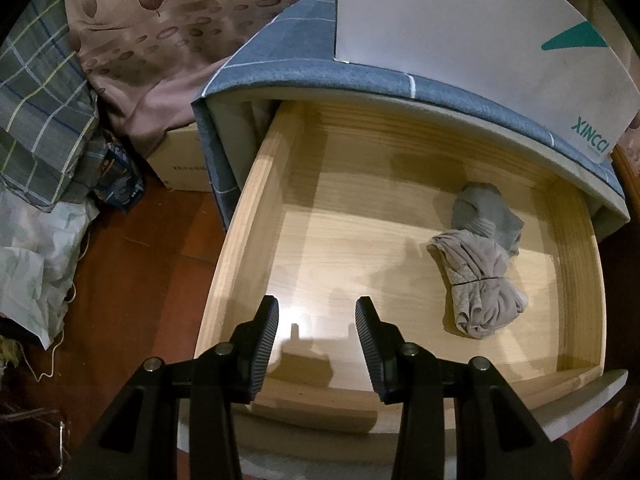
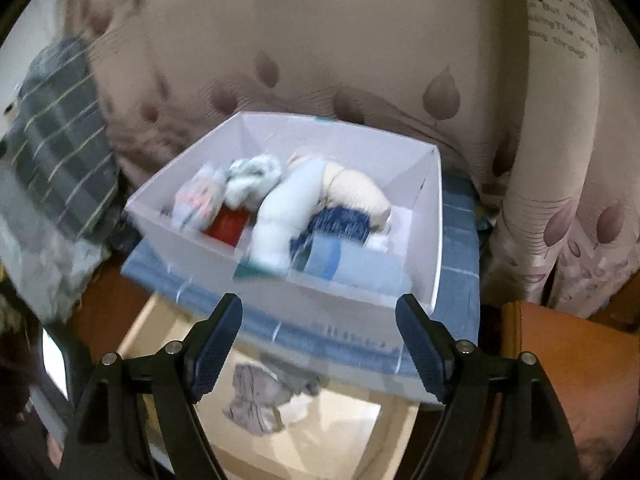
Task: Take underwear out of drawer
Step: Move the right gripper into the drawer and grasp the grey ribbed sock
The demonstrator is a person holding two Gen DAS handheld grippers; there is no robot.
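Note:
The light wooden drawer (image 1: 248, 240) stands pulled open under a cabinet with a blue checked cover (image 1: 304, 56). At its right side lie a rolled beige underwear bundle (image 1: 476, 280) tied with a thin band and a grey piece (image 1: 486, 210) just behind it. My left gripper (image 1: 317, 308) is open and empty, above the drawer's front left area, well left of the bundles. My right gripper (image 2: 319, 316) is open wide and empty, above the drawer. The bundles show blurred below it (image 2: 268, 396). A white box (image 2: 432, 216) on the cabinet holds several rolled garments (image 2: 284, 204).
The white box also shows in the left wrist view (image 1: 460, 20), labelled XINCCI. A patterned pink curtain (image 2: 360, 40) hangs behind. A checked pillow (image 1: 40, 112), bags (image 1: 36, 256) and a cardboard box (image 1: 180, 164) sit on the red-brown floor at the left.

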